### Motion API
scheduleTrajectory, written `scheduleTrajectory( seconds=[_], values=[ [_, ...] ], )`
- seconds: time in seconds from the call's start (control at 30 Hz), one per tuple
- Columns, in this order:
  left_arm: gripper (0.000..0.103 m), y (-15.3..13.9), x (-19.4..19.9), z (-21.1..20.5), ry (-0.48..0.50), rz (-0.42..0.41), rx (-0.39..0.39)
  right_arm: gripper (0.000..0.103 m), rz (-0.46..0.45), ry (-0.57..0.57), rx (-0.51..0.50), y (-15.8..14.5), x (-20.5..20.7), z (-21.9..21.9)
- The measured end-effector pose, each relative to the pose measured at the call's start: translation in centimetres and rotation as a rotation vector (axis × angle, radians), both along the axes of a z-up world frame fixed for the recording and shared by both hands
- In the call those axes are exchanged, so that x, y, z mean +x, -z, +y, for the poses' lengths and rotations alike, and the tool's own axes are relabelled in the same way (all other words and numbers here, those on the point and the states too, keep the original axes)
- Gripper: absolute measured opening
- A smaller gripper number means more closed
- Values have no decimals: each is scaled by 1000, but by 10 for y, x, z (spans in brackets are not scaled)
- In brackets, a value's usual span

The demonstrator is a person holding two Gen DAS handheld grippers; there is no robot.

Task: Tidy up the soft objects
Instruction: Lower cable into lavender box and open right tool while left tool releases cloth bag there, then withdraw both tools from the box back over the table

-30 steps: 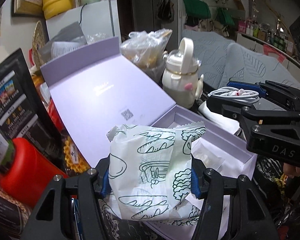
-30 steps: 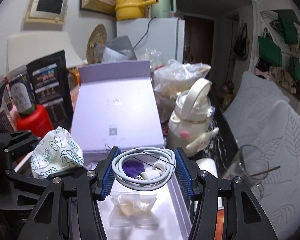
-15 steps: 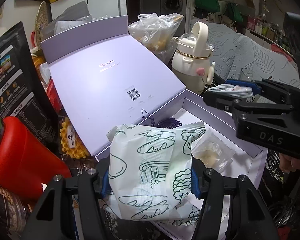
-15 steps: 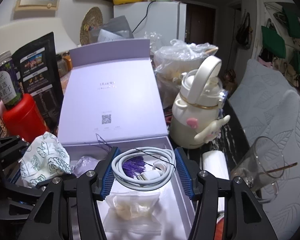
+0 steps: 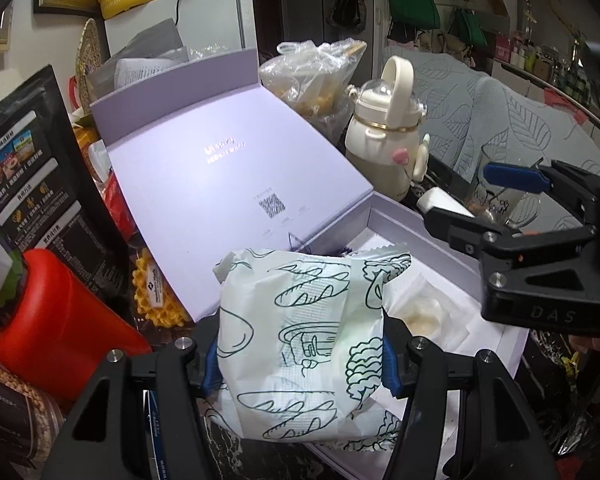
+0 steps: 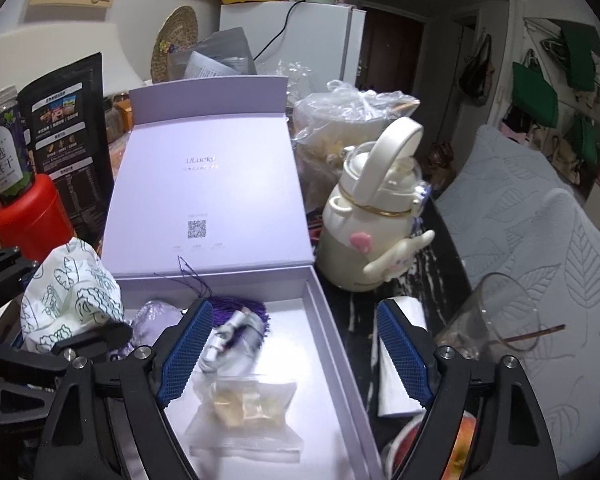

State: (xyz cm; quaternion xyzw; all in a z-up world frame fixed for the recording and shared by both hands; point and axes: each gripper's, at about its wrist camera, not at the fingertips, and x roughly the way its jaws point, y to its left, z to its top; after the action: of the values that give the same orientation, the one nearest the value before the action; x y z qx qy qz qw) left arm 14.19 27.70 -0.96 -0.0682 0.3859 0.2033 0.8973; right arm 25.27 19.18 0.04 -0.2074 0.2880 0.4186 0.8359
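Observation:
A white bag printed with green bread drawings (image 5: 300,320) sits squeezed between the blue pads of my left gripper (image 5: 300,356), over the near left corner of an open lilac box (image 5: 420,236). My right gripper (image 6: 296,344) hangs above the box's tray (image 6: 320,320). Its jaws are opening and nothing is between the pads. A coiled white cable (image 6: 236,336), blurred, lies in the tray just below the left pad, on a purple tassel. A clear packet (image 6: 244,404) rests in the tray nearer the camera. The bag (image 6: 72,292) also shows at the left of the right wrist view.
The box lid (image 5: 228,184) stands tilted back. A cream bottle with a handle (image 6: 364,232), a white roll (image 6: 400,360) and a drinking glass (image 6: 496,320) stand right of the box. A red canister (image 5: 56,320), a black pouch (image 5: 28,184) and waffles crowd the left.
The right gripper's jaws have spread wide and the white cable coil has dropped out of them into the box. The left gripper still holds the printed bag in the same place.

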Motion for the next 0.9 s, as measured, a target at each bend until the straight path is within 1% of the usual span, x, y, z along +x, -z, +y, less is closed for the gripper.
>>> scheduleTrajectory(
  seconds=[0.1,0.17,0.23,0.27,0.3,0.37,0.4,0.67,0.9],
  values=[
    [60,-7,3,-1,6,-13,18,85,-3,7,5,-6,-1,-6],
    [63,-9,8,-2,1,2,35,85,-7,12,7,-9,-3,-10],
    [71,-11,10,-3,-18,16,60,85,-11,19,7,-12,-4,-14],
    [78,-12,11,-5,-28,16,82,85,-13,21,7,-13,-4,-15],
    [82,-14,11,-6,-30,1,104,85,-14,24,7,-14,-5,-16],
    [82,-20,10,-10,-38,-24,155,85,-15,30,7,-16,-5,-20],
    [83,-22,10,-11,-37,-27,165,85,-13,34,7,-16,-5,-22],
    [83,-42,-1,-19,-31,-59,160,85,-10,47,21,-27,-12,-36],
    [83,-62,-19,-37,-18,-93,169,85,-37,42,58,-48,-32,-53]
  ],
)
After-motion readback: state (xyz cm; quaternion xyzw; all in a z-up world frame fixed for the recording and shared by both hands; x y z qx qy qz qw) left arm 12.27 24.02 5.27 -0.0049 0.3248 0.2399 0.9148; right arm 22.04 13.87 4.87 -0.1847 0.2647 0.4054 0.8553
